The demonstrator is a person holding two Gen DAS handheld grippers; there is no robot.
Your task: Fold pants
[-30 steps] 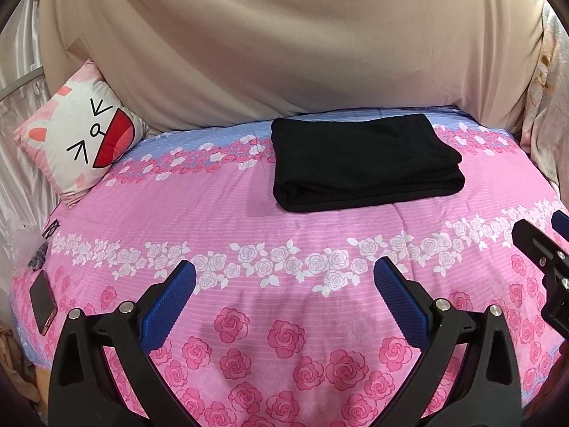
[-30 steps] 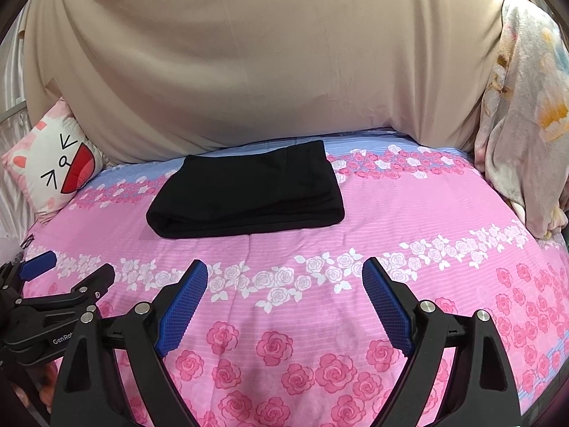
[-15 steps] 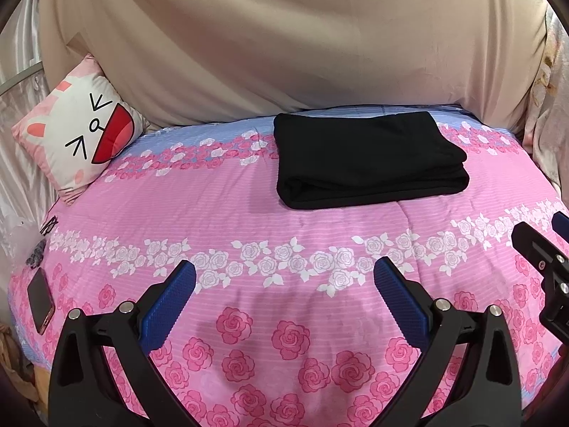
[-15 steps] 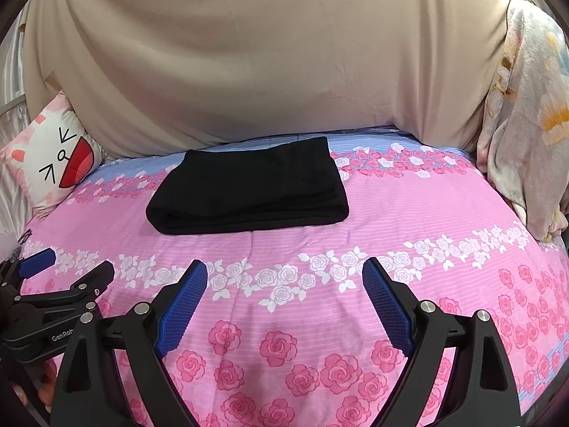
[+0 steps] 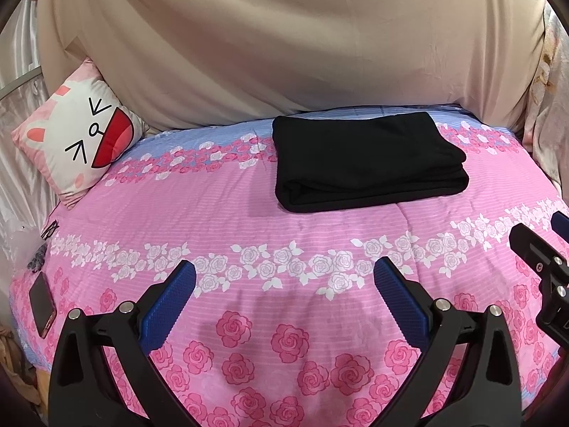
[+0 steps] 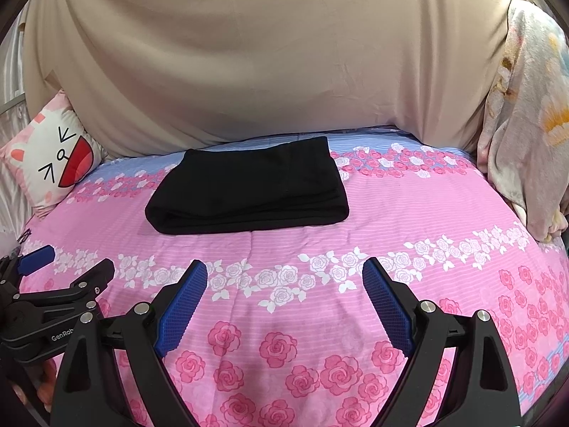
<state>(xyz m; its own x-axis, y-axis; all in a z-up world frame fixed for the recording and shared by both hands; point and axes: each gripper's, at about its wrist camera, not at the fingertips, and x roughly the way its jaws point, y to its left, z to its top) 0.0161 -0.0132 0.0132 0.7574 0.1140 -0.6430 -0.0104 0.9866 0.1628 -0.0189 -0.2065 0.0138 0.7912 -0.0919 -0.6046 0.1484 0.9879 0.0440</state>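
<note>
Black pants (image 5: 366,160) lie folded into a flat rectangle at the far side of the pink rose-print bed (image 5: 249,213); the right wrist view shows the same pants (image 6: 249,188) left of centre. My left gripper (image 5: 284,277) hovers over the near part of the bed, open, nothing between its blue pads. The right gripper (image 6: 284,274) is likewise open and empty, well short of the pants. Each view catches the other gripper at its edge: the right gripper (image 5: 540,259) and the left gripper (image 6: 46,284).
A cat-face cushion (image 5: 81,138) leans at the back left. A beige sheet (image 5: 284,42) hangs behind the bed. A phone (image 5: 41,304) lies near the bed's left edge. A floral blanket (image 6: 526,135) is heaped at the right.
The views drift only slightly; the pants sit a touch lower in frame. Both grippers stay open and in place.
</note>
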